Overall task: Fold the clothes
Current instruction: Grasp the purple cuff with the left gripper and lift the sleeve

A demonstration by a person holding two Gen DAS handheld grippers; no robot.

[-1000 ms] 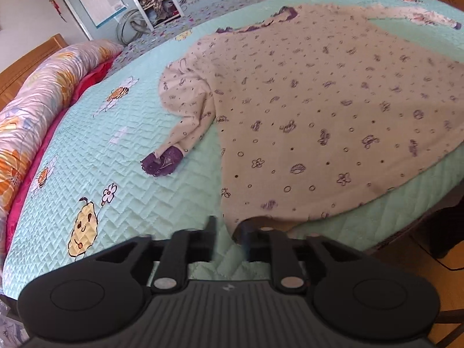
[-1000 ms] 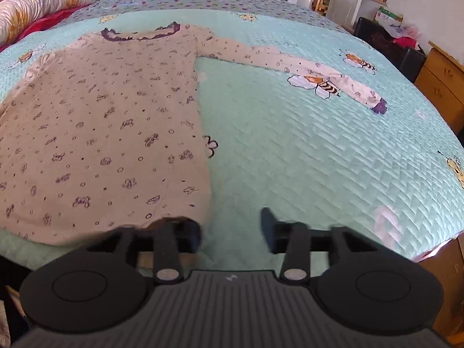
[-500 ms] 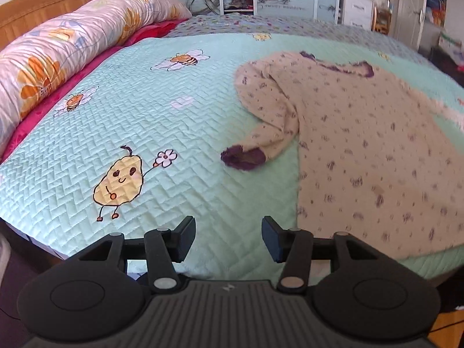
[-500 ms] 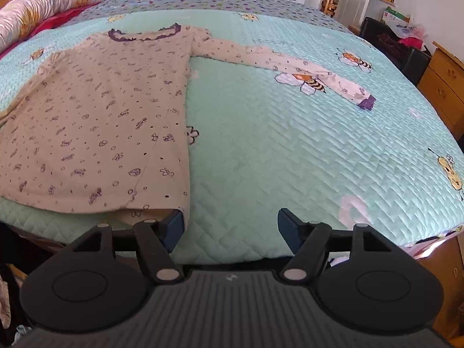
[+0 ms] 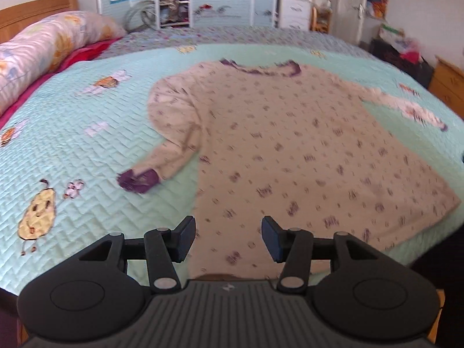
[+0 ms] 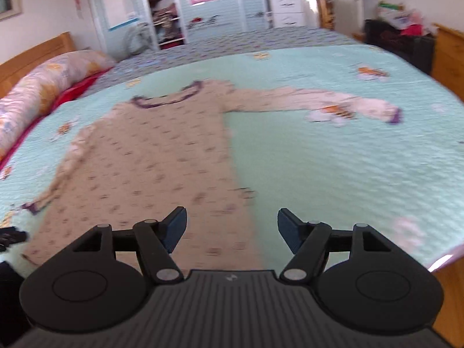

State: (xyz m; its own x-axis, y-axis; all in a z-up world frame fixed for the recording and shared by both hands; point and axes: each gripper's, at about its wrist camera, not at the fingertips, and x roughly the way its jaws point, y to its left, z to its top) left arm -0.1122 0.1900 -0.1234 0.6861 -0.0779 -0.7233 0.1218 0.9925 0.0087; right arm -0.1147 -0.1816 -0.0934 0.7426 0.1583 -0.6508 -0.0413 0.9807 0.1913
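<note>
Long-sleeved top (image 5: 304, 150), beige with small purple print, spread flat on aqua quilted bedspread (image 5: 87, 150), neckline trimmed purple at 12 o'clock of the garment, hem at 6 o'clock near the bed's edge; seen also from the right wrist (image 6: 150, 168), blurred. One sleeve (image 5: 174, 145) bent down alongside the body at 9 o'clock, ending in a purple cuff (image 5: 139, 178) lying on the quilt just beside the body panel; other sleeve (image 6: 313, 103) stretched out toward 3 o'clock, apart from the body, purple cuff (image 6: 394, 116) at its tip. Left gripper (image 5: 227, 239) held above the hem at 6 o'clock of the left wrist view, jaws apart, nothing clamped, fabric visible below the gap but not touched. Right gripper (image 6: 232, 233) held above the hem's right corner, jaws spread wide, nothing between the pads, garment edge and bare quilt visible through the gap. Floral pillow (image 5: 43, 55) along the bed at 10 o'clock, against a wooden headboard (image 5: 37, 8); pear-shaped cartoon print (image 5: 37, 217) on the quilt at 8 o'clock; wardrobe (image 6: 220, 5) with pale blue doors at 12 o'clock beyond the bed; wooden cabinet (image 6: 449, 58) at 3 o'clock. Both views motion-blurred; fine print detail not legible.
</note>
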